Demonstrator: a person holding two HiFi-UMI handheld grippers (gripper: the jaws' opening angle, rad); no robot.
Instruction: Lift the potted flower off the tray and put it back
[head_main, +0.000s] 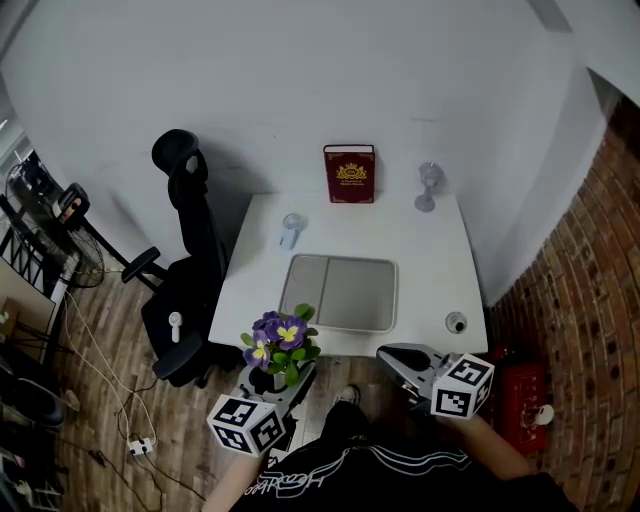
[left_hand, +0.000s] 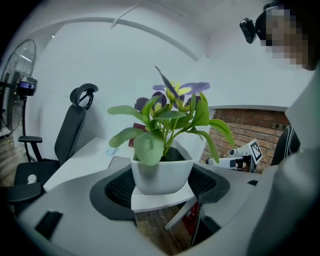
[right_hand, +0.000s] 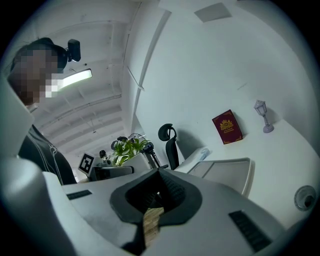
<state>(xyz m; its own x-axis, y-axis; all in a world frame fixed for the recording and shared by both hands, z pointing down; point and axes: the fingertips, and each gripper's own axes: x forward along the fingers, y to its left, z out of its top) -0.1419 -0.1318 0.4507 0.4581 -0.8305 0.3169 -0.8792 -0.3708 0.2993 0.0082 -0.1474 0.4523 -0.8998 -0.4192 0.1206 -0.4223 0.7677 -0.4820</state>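
Holding potted flower (left_hand: 162, 175), white sq pot, purple-yellow blooms, in left tool (head_main: 274, 384); right tool (head_main: 392, 357) closed, empty.

My grey left gripper (head_main: 277, 384) hangs off the white table (head_main: 440, 270)'s near edge, jaws clamped on a white square flowerpot (left_hand: 161, 176); my grey right gripper (head_main: 396, 357) alongside, jaws together on nothing

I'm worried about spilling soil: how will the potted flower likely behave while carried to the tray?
The potted flower looks top-heavy: foliage spreads wider than its small white pot, so it may tip. The left gripper clamps the pot's smooth walls, which could slip. Leaves look floppy.
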